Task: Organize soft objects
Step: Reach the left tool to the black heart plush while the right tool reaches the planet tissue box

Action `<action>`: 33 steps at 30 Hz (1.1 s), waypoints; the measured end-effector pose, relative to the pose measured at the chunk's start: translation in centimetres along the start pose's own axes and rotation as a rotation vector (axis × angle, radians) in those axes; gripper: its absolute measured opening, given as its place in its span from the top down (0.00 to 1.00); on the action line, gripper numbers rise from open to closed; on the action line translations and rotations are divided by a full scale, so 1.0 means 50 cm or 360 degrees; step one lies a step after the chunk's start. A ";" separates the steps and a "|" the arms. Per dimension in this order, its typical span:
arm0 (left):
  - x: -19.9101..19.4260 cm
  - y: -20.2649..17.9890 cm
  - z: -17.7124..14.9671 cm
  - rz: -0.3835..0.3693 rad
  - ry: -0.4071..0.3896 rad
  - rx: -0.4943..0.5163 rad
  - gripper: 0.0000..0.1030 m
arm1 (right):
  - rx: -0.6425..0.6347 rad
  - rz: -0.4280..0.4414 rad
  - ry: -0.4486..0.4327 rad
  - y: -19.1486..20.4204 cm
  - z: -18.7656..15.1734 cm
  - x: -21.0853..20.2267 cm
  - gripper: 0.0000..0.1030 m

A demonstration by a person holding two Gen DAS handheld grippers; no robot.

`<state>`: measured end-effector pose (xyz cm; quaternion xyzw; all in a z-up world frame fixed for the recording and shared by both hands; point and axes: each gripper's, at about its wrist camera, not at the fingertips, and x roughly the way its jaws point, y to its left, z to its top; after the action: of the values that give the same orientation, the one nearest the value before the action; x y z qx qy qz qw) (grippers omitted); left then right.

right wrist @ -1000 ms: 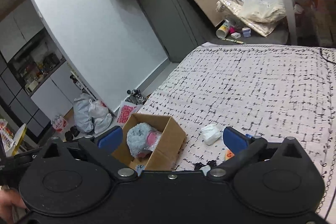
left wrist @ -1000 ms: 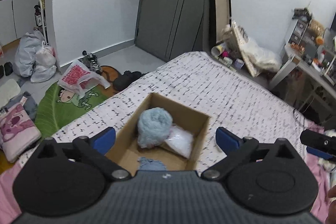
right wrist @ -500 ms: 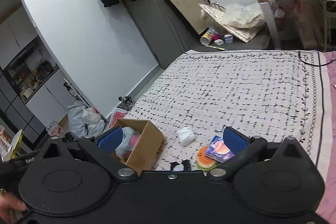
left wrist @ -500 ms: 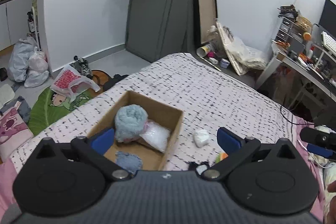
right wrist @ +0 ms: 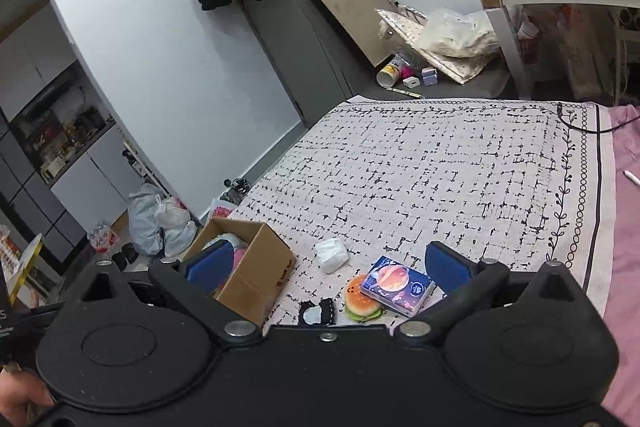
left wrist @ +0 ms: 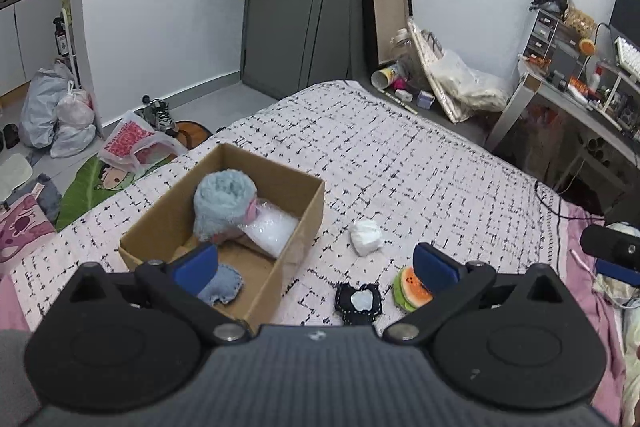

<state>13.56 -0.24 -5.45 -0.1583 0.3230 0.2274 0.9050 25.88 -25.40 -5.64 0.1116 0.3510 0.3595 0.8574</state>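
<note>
A cardboard box [left wrist: 308, 215] [right wrist: 256, 283] sits on the patterned bedspread [left wrist: 420, 163] and holds a fluffy blue roll [left wrist: 224, 203], a clear plastic bag [left wrist: 272, 233] and a small blue fabric piece [left wrist: 224, 285]. To its right lie a white wad [left wrist: 366, 237] [right wrist: 331, 254], a black-and-blue patch [left wrist: 359, 301] [right wrist: 317, 311], a burger-shaped toy [left wrist: 410, 287] [right wrist: 360, 301] and a tissue pack [right wrist: 396, 285]. My left gripper [left wrist: 316, 267] and right gripper [right wrist: 327, 269] both hover open above them, holding nothing.
Beyond the bed's left edge the floor holds plastic bags [left wrist: 56, 115], a green mat [left wrist: 92, 183] and shoes. A grey door [left wrist: 296, 7], a leaning board [left wrist: 386, 3] and a cluttered desk [left wrist: 580, 87] stand past the bed. Pink bedding [right wrist: 624, 227] lies on the right.
Both grippers have pulled back and to the right from the box, bringing the white wad, patch, burger toy and tissue pack into view. Both stay open.
</note>
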 end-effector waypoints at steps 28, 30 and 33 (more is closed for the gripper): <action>0.115 -0.121 -0.098 0.0015 0.0087 -0.0034 0.10 | -0.0135 -0.0171 0.0091 -0.084 -0.054 0.053 0.00; 0.128 -0.124 -0.102 0.0020 0.0097 -0.0035 0.11 | -0.0134 -0.0171 0.0106 -0.088 -0.054 0.063 0.00; 0.149 -0.125 -0.108 0.0025 0.0129 -0.0055 0.13 | -0.0134 -0.0171 0.0127 -0.092 -0.055 0.076 0.00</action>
<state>19.13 -5.57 -13.47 -0.1804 0.3566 0.2334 0.8865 28.36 -26.23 -11.69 0.0422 0.3751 0.3316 0.8646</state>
